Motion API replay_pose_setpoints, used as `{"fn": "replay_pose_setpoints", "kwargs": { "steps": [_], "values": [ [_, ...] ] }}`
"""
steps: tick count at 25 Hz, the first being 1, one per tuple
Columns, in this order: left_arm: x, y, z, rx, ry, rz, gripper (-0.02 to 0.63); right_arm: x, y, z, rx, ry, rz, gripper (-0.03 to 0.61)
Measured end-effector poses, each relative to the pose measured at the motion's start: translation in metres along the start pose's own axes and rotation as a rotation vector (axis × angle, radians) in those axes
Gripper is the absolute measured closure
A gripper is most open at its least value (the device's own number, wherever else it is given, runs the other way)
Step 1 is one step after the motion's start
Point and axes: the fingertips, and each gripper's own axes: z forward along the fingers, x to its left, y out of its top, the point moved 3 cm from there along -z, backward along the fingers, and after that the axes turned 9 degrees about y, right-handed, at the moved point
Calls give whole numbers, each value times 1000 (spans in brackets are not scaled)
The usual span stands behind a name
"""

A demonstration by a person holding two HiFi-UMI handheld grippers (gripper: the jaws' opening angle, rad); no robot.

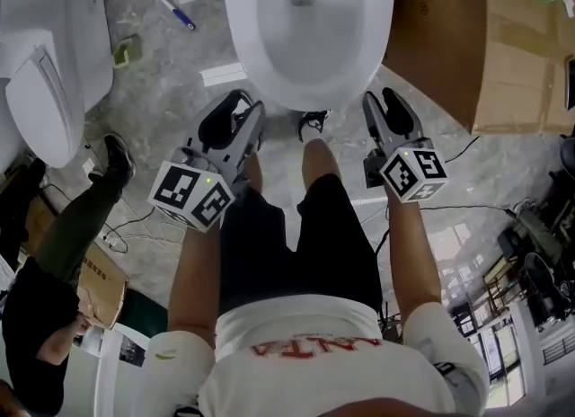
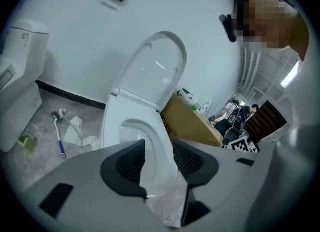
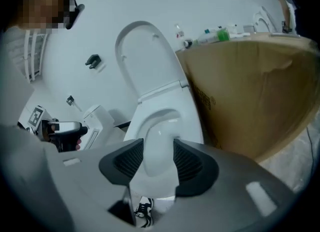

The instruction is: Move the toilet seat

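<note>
Above and ahead, the toilet seat (image 2: 155, 71) stands raised, long axis upright; left gripper (image 1: 241, 117) and right gripper (image 1: 384, 108) sit equally near, jaws spread, empty.

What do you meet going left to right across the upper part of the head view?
Second white toilet → brush with a blue handle → toilet bowl → cardboard box.
</note>
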Motion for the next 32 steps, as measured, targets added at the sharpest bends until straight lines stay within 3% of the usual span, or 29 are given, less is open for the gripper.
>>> {"fn": "replay_pose_setpoints", "kwargs": {
  "steps": [3,8,15,27,32],
  "values": [
    [21,-22,24,35,28,-4,436,-24,-31,22,70,-26,39,339],
    [65,-59,60,102,116,-64,434,-57,-74,49,166,-59,121,285],
    [81,-103,92,186,96,-164,379,-74,-98,58,161,-38,290,282],
    [92,-112,89,224,111,-205,377,-58,-96,57,131,-8,377,284],
    [91,-117,90,243,102,-223,377,-53,-89,52,74,-5,425,298]
  ]
}}
